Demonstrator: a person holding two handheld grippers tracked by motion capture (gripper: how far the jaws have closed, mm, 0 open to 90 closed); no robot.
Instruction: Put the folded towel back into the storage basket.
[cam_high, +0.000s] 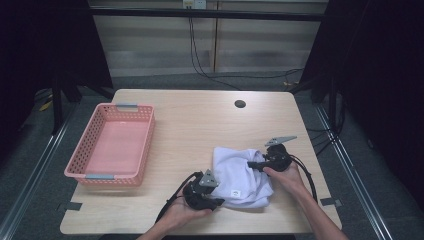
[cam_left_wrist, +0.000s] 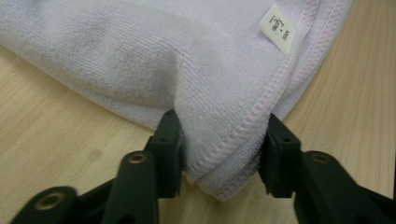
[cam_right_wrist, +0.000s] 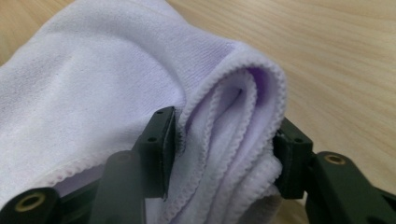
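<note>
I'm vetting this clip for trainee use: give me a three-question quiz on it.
1. True or false: the towel lies inside the basket.
2. What does the left gripper have between its jaws? A) the towel's hemmed corner B) the basket rim C) a cable
3. On which side of the table does the basket stand in the high view?

Key: 1. False, it lies on the table. 2. A. 3. The left; the right gripper clamps the towel's folded edge on the other side.

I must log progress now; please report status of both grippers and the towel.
Left gripper shut on towel corner. Right gripper shut on folded edge. Basket clear, left side. Nothing blocking.
</note>
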